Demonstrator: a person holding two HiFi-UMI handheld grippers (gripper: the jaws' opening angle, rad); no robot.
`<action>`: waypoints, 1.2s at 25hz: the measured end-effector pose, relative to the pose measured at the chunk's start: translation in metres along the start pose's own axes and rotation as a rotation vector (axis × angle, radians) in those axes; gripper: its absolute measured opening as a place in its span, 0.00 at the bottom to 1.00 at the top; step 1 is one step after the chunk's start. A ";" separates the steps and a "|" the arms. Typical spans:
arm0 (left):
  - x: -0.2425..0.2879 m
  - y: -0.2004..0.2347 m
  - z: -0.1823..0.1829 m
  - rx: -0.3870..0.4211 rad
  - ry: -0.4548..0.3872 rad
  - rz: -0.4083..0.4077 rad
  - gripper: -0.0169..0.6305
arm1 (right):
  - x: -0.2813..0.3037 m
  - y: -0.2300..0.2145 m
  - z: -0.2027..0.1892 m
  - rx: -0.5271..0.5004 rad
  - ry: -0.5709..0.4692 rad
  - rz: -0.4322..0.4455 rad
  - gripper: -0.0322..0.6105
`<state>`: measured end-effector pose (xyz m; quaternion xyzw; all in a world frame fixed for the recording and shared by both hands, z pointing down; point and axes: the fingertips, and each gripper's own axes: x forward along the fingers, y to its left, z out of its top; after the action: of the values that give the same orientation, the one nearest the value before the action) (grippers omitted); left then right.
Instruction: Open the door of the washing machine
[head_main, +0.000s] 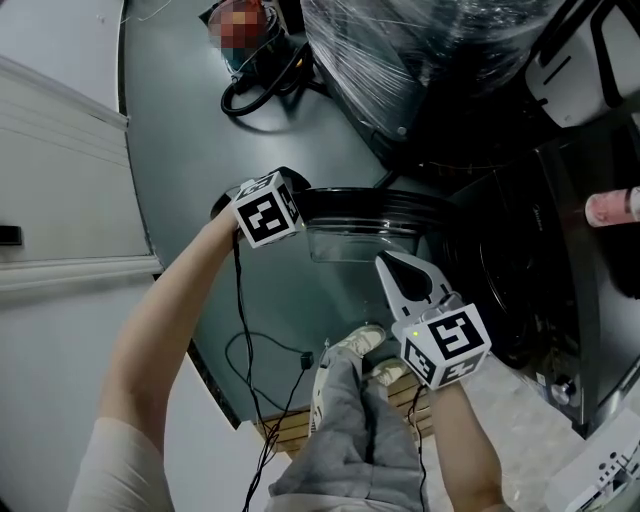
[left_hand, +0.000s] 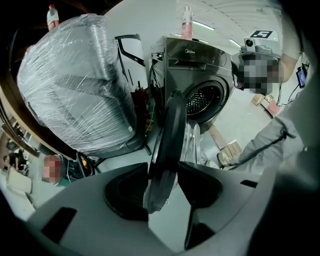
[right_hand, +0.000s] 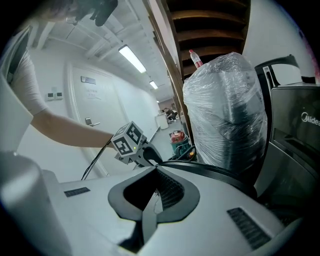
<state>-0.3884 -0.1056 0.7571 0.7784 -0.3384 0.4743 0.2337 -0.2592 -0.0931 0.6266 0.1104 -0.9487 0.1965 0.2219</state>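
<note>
Door (head_main: 360, 205) glossy black plastic; wrapped bundle (head_main: 430, 50) crinkled shiny film.

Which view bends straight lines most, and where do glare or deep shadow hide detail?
Left and right gripper views: fisheye bowing, dark corners. Left gripper view: glare streaks on the plastic-wrapped bundle. Head view: the washing machine interior lost in shadow. Right gripper view: ceiling light blown out.

Bare floor (head_main: 190, 130) free at upper left, coiled cable (head_main: 262, 85) at its top edge, plastic-wrapped bulk (head_main: 430, 60) filling top centre, swung-out door (head_main: 370, 212) barring the middle, drum opening (left_hand: 202, 101) clear at centre right.
</note>
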 end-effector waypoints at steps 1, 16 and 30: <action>-0.001 -0.001 0.000 -0.006 0.003 0.001 0.32 | -0.001 0.001 0.001 0.004 -0.002 0.002 0.09; -0.048 -0.024 0.014 0.000 0.091 0.089 0.36 | -0.052 0.007 0.046 0.026 -0.054 0.014 0.09; -0.141 -0.063 0.132 -0.117 -0.160 0.114 0.31 | -0.144 0.006 0.122 0.003 -0.147 -0.094 0.09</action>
<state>-0.3097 -0.1114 0.5692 0.7783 -0.4270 0.4026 0.2233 -0.1806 -0.1214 0.4568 0.1693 -0.9558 0.1789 0.1606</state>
